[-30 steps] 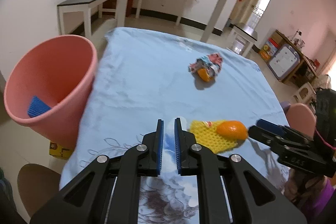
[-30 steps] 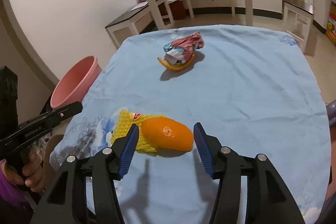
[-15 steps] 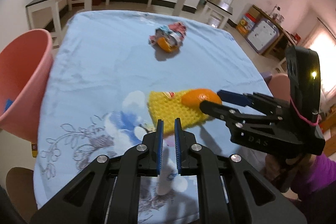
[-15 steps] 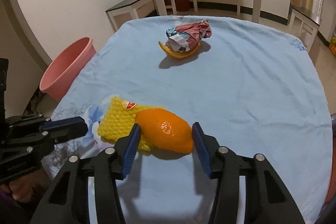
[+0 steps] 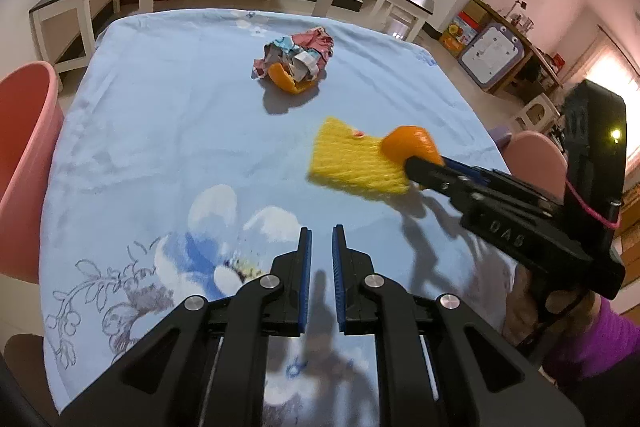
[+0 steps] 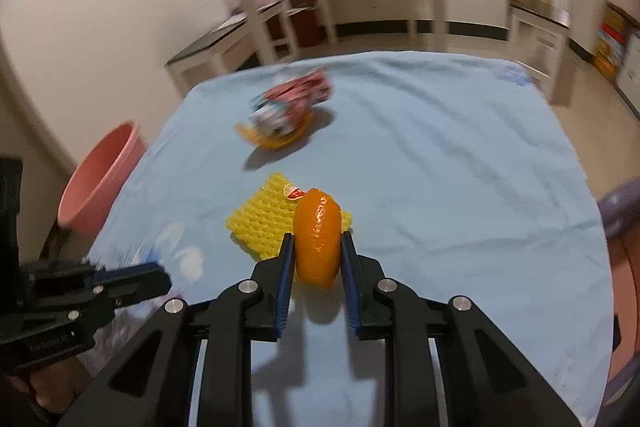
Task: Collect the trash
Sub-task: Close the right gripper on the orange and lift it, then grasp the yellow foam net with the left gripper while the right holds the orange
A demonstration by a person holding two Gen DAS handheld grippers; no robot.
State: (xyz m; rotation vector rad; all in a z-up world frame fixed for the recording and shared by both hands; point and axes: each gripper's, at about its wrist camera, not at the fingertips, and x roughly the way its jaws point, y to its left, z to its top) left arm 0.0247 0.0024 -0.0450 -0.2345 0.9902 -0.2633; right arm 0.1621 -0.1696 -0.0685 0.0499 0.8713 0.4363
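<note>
Two grippers over the blue tablecloth (image 5: 168,131). R gripper (image 6: 316,259) clamped on the orange peel (image 6: 317,235), pads pressed to both its sides; peel stands on end, lower tip at the cloth w/ shadow under it, so can't tell if lifted. Yellow foam net (image 6: 264,223) lies flat just behind/left of peel, small red sticker at its far corner.

L gripper (image 5: 320,259) holds nothing; jaws nearly together, narrow slit betw. blue pads, hovering over the flower print near the table's front edge.

L wrist view only: R gripper seen side-on from the right, w/ lit yellow LED on its body and the person's purple sleeve (image 5: 592,347) below; peel's edge overlaps the net's right corner. Also shelf unit w/ boxes at far right of room.

R wrist view only: grip contact itself, pad on each flank of peel; L gripper's tip low at left.

Both views: crumpled wrapper wad (image 5: 298,57) sitting on a second orange peel (image 5: 286,81), further up the table, well apart from the net. Pink bin (image 6: 100,183) off the table's left side; R view shows its open mouth, L view only its wall. R view blurred in the background.
</note>
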